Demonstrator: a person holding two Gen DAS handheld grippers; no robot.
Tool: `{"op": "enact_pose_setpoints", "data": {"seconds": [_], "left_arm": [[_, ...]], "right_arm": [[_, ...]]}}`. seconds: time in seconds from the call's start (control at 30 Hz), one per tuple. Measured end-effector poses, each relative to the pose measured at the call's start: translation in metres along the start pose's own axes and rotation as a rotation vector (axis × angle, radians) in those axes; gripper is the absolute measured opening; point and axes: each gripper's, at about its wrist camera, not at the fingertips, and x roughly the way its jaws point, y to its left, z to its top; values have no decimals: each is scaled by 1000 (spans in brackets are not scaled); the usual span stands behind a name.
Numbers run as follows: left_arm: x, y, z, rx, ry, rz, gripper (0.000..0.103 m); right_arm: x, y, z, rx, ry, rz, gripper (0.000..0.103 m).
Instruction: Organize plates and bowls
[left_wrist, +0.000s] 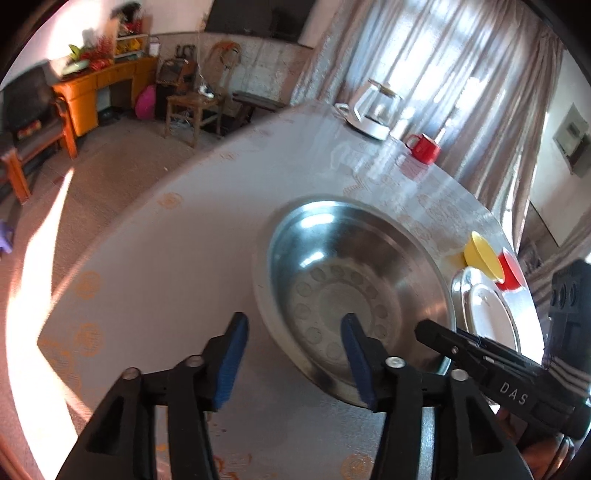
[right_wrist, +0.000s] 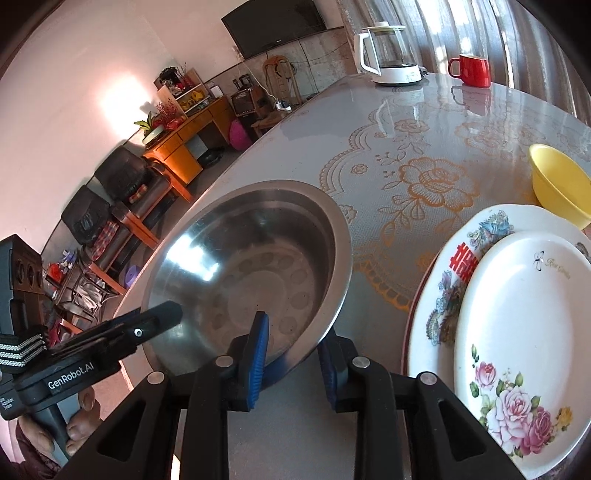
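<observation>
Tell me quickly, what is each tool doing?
Left tool: open, straddling the round steel basin's rim, not gripping.
Right tool: shut on the same basin's rim.

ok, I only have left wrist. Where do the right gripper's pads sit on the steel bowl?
Observer: The right gripper straddles the near rim of the steel bowl, one pad inside and one outside.
Operator: Clamped?
Observer: Can't tell. The outer pad is partly hidden behind the rim.
Operator: And the white stack on the right?
Observer: Two plates. A small rose plate lies on a larger bird-patterned plate.
</observation>
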Motion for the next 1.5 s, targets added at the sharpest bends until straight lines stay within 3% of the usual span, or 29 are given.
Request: {"op": "enact_pose_setpoints", "data": {"seconds": [0.2, 0.53, 0.87, 1.13, 1.37, 1.5], "left_arm": [[-15, 3, 4, -5, -72, 80, 67], [-24, -34, -3, 141, -127, 151, 102], [-17, -82, -7, 318, -120, 198, 103], [-10, -120, 2, 375, -163, 141, 103], [9, -156, 21, 403, -115, 26, 103], [27, -167, 33, 343, -42, -36, 103]], "right_arm": [[-12, -2, -1, -7, -42, -1, 37], [-62, -14, -9, -21, -170, 1, 43], [-103, -81, -23, 146, -255, -71, 43], [-130, -129, -34, 274, -317, -128, 43], [-143, -162, -43, 344, -342, -174, 43], [-146, -179, -45, 380, -348, -174, 43]]}}
